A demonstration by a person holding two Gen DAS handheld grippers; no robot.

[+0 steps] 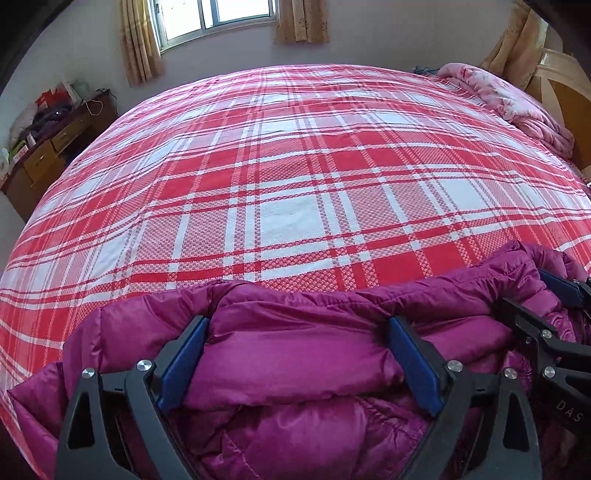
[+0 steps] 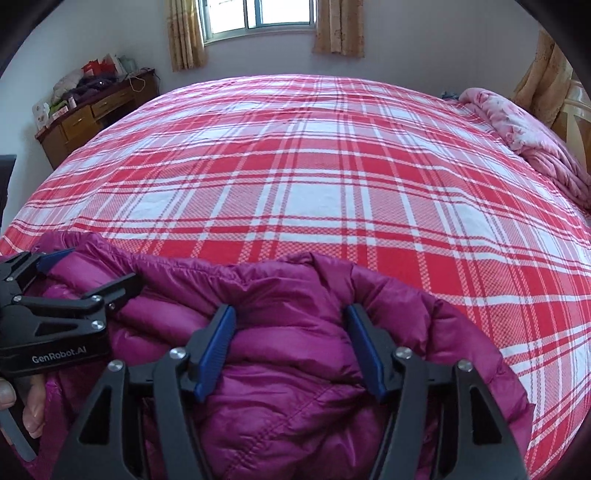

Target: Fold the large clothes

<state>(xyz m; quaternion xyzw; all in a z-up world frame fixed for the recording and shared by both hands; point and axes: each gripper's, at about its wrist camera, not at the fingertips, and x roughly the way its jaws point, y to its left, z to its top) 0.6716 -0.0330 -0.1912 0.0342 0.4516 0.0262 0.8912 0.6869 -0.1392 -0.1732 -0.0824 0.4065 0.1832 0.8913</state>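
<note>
A magenta puffer jacket [image 1: 295, 354] lies bunched at the near edge of the bed [image 1: 288, 192]. My left gripper [image 1: 299, 328] straddles a thick fold of it with its blue pads [image 1: 184, 362] spread wide, so it is open, and the puffy cloth fills the gap. In the right wrist view the same jacket [image 2: 295, 391] bulges between the pads of my right gripper [image 2: 291, 317], which pinch a narrower fold. The left gripper [image 2: 88, 271] shows at the left there, a hand below it. The right gripper [image 1: 535, 291] shows at the right edge of the left wrist view.
The red and white plaid bedspread [image 2: 314, 177] stretches far ahead. A pink quilt [image 2: 532, 140] is heaped at the far right by the headboard [image 1: 565, 99]. A wooden desk [image 2: 92, 114] with clutter stands at the far left under a curtained window [image 2: 258, 18].
</note>
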